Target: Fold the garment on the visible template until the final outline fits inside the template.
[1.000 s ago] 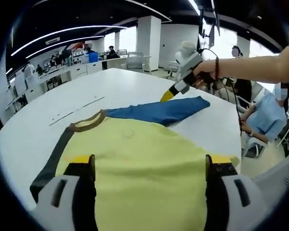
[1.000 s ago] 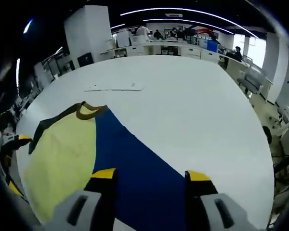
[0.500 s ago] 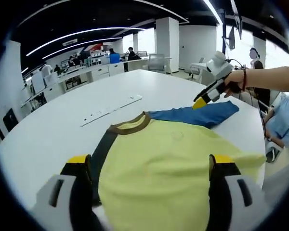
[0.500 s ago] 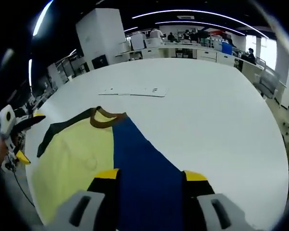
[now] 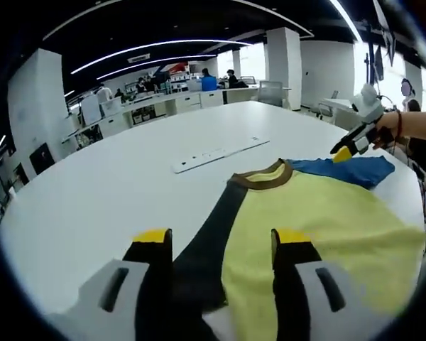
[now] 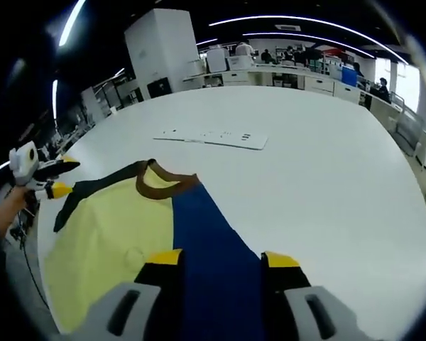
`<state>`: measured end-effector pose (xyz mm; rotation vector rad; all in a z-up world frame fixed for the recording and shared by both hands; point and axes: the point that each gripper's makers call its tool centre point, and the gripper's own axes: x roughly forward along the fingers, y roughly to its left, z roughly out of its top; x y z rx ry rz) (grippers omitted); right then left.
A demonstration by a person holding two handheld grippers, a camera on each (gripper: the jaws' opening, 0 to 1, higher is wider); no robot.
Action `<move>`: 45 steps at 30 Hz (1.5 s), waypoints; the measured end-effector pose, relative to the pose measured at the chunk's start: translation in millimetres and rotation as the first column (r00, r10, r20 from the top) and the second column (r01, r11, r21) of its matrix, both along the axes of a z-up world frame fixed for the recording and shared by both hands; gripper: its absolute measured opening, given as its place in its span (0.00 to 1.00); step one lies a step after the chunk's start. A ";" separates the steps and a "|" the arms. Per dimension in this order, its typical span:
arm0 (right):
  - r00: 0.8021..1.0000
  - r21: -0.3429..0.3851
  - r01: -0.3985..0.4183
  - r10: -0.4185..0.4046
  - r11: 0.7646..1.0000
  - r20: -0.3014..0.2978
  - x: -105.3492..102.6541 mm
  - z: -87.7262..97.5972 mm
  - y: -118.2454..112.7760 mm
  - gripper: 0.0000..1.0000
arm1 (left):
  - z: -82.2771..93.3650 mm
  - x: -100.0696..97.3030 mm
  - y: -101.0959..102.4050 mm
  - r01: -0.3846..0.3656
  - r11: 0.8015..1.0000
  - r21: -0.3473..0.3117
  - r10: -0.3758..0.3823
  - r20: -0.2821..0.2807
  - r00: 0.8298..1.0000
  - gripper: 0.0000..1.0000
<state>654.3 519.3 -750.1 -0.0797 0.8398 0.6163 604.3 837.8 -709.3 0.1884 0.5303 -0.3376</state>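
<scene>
1. Presently, the garment, a yellow shirt with a brown collar, one dark sleeve and one blue sleeve, lies flat on the white tabletop, close to the edge nearest the person.
2. Left gripper: jaws apart, straddling the dark sleeve where it joins the yellow body; whether they touch the cloth cannot be told.
3. Right gripper: jaws apart, one on each side of the blue sleeve, which runs from the collar toward the camera.
4. In the left gripper view, the right gripper hovers at the blue sleeve's far end, held by a hand.
5. A white strip lies flat further in on the tabletop, well apart from the collar.
6. Desks and people stand beyond the far edge.
</scene>
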 end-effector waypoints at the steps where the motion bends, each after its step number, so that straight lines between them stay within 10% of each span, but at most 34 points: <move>1: 1.000 0.001 -0.003 0.003 1.000 -0.001 0.9 -1.2 1.6 0.40 | -2.7 3.9 3.5 -0.007 1.000 0.008 0.007 0.005 1.000 0.44; 22: 0.996 -0.089 -0.089 0.091 0.992 0.015 20.7 -19.4 10.8 0.27 | -57.2 47.5 9.7 -0.027 0.999 -0.044 0.023 -0.090 0.996 0.14; 30: 0.995 -0.131 -0.092 0.096 0.987 0.019 19.7 -21.0 12.2 0.22 | -57.9 46.7 -1.7 -0.014 0.994 -0.112 0.002 -0.115 0.993 0.02; 45: 0.995 -0.180 -0.091 0.095 0.979 0.016 26.3 -23.5 8.4 0.08 | -56.7 47.5 -5.6 0.029 0.999 -0.019 -0.031 -0.117 0.993 0.00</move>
